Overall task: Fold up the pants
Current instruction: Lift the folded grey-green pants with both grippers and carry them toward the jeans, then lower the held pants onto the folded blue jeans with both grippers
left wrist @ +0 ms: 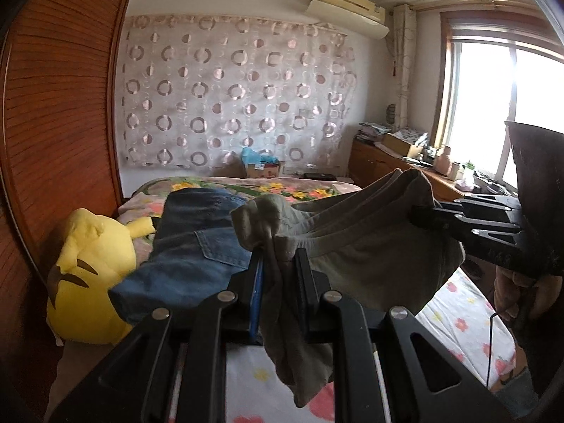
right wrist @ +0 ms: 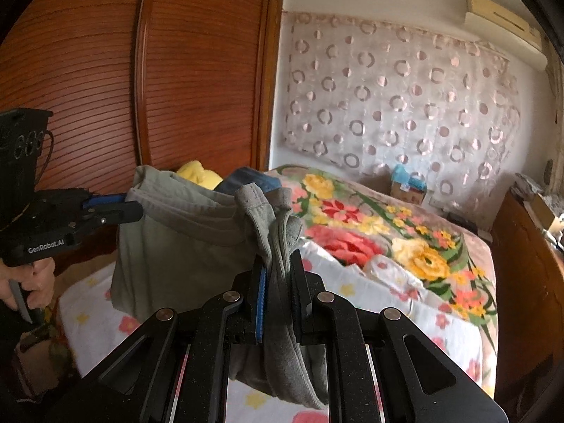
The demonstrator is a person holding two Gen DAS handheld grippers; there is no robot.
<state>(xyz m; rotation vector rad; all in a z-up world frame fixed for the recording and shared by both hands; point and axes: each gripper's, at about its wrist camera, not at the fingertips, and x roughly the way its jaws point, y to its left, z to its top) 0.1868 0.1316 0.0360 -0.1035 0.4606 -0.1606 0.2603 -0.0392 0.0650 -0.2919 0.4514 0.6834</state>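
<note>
Grey-green pants (left wrist: 370, 246) hang in the air above the bed, stretched between my two grippers. My left gripper (left wrist: 276, 250) is shut on one bunched end of the cloth, which drapes down between its fingers. In the same view the right gripper (left wrist: 416, 216) comes in from the right and pinches the other end. Seen from the right wrist, the right gripper (right wrist: 278, 257) is shut on a folded hem of the pants (right wrist: 183, 232), and the left gripper (right wrist: 132, 206) clamps the far corner at the left, a hand on its handle.
A bed with a white flowered sheet (right wrist: 387, 296) and a bright flowered blanket (right wrist: 370, 218) lies below. Folded blue jeans (left wrist: 190, 246) and a yellow plush toy (left wrist: 88, 275) sit by the wooden wardrobe (right wrist: 105, 70). A cluttered wooden cabinet (left wrist: 405, 165) stands under the window.
</note>
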